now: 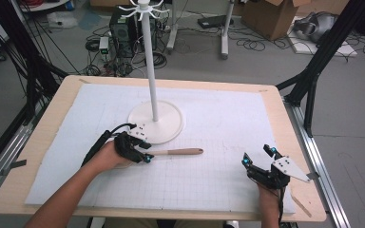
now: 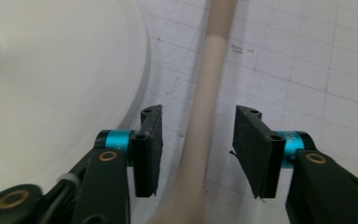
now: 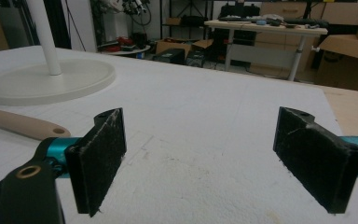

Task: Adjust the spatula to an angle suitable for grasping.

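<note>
A wooden utensil point(image 1: 183, 152) with a long handle lies on the white grid mat point(image 1: 228, 118), just in front of the round base point(image 1: 168, 128) of a white hook stand. My left gripper point(image 1: 145, 149) is open over the utensil's left part. In the left gripper view the handle point(image 2: 212, 60) runs between the jaws without touching either pad, and the stand base point(image 2: 51, 93) lies to the left. My right gripper point(image 1: 257, 156) rests open near the mat's front right, holding nothing. Its view shows the handle's end point(image 3: 23, 123) with a hole, and the base point(image 3: 51, 81) beyond.
The stand's white pole point(image 1: 151, 71) rises from the base to a ring of hooks point(image 1: 144, 7). The mat covers most of the wooden table point(image 1: 52, 114). Beyond the table are cables, a computer case point(image 1: 123, 26) and cardboard boxes point(image 1: 271, 16) on the floor.
</note>
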Available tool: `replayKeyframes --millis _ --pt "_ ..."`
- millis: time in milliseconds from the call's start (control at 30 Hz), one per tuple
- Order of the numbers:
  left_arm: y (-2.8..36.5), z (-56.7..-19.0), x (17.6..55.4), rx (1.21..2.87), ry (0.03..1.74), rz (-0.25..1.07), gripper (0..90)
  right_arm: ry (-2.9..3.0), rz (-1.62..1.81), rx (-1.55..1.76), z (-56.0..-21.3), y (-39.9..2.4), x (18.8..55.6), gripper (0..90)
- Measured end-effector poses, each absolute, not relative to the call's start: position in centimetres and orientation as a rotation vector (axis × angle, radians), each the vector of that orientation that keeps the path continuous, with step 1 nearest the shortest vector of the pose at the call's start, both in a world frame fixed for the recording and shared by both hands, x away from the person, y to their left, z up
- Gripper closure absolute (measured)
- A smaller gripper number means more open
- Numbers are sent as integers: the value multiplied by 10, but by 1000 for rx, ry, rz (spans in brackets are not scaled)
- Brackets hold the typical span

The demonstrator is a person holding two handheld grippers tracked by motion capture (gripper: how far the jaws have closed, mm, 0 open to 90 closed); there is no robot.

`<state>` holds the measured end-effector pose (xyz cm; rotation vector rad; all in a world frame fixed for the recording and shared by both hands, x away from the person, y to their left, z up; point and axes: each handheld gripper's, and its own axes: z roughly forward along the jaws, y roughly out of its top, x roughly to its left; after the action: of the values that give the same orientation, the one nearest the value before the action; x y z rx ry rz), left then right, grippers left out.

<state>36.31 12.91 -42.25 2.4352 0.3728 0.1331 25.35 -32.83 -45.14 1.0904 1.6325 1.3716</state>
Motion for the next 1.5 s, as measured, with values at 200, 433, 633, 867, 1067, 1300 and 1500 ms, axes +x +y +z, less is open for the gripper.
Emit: replayKeyframes --millis 200,433,633,867,1067,1300,1500 --pt "119 -427 364 2477 361 123 587 1633 1371 1090 -451 -328 253 161" --pt "116 -425 365 2496 352 114 682 1633 1371 1090 -451 -328 253 161" --pt "118 -424 364 2497 338 90 756 1631 1373 1093 -451 -328 253 161" --pt "121 -418 358 2501 394 53 779 1631 1375 1101 -452 -329 253 161" --pt "120 -411 352 2482 422 39 779 1629 1376 1102 -452 -329 253 161" --pt "125 -411 345 2433 543 -35 779 1627 1378 1102 -451 -328 253 162" --pt "129 -411 335 2376 677 -53 779 1625 1377 1102 -451 -329 253 162"
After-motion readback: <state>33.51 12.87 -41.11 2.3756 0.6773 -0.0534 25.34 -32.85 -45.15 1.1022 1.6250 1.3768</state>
